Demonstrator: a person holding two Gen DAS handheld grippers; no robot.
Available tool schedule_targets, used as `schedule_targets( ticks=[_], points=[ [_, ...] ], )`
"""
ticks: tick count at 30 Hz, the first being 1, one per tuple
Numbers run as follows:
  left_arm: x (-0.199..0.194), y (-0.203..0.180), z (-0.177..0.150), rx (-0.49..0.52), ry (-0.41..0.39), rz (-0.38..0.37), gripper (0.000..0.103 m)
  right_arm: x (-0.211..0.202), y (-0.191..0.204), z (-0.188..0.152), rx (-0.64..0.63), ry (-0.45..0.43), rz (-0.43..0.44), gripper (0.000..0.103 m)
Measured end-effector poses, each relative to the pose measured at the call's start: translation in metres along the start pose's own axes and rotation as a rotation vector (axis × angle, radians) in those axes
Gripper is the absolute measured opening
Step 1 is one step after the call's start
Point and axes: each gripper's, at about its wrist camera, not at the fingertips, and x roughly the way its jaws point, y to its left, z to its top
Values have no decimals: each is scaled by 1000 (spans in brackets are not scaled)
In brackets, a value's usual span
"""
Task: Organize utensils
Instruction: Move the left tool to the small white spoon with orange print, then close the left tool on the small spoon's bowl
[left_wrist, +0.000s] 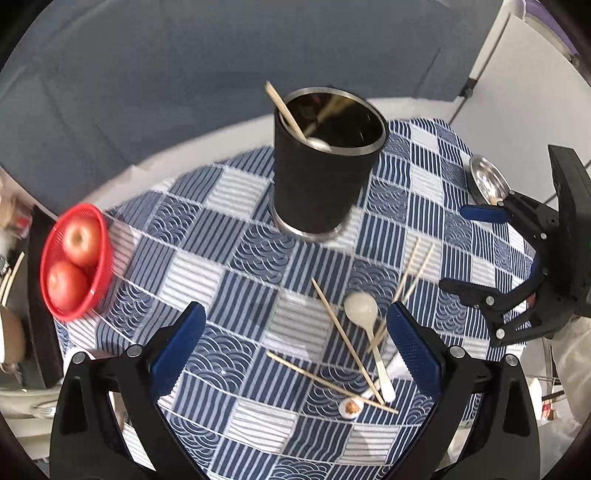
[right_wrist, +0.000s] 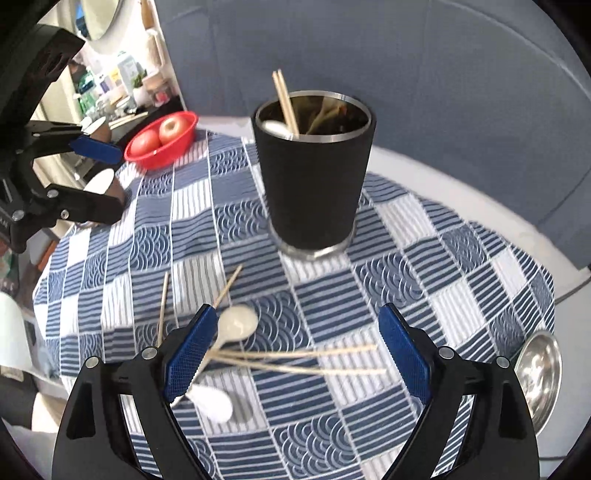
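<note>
Both hand-held grippers hang empty with jaws spread wide, left (left_wrist: 295, 347) and right (right_wrist: 295, 350), above a round surface (left_wrist: 406, 107) under a blue checked cloth (left_wrist: 229, 229). Loose chopsticks (left_wrist: 347, 343) and a white spoon (left_wrist: 364, 310) lie scattered before a black holder (left_wrist: 319, 177) already carrying utensils. A red basket (left_wrist: 101, 280) of apples sits at the cloth's edge. Only the right view shows cluttered shelves (right_wrist: 122, 81); only the left shows a small patterned chopstick rest (left_wrist: 351, 407).

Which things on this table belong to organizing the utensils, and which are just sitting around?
Belongs to the job:
black cup
loose chopsticks
white spoon
metal spoon

Just lying about:
red basket of apples
checked tablecloth
</note>
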Motion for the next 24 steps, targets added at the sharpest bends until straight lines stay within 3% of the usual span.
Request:
schedule_targets(
  ticks=[16, 21, 24],
  points=[
    [37, -4, -63, -17, 89, -64, 96, 36, 22, -65, 48, 174, 76, 81],
    [46, -4, -79, -24, 117, -66, 96, 48, 28, -80, 89, 220, 114, 68],
    [52, -7, -86, -23, 138, -74, 96, 54, 30, -85, 119, 242, 153, 46]
  ],
)
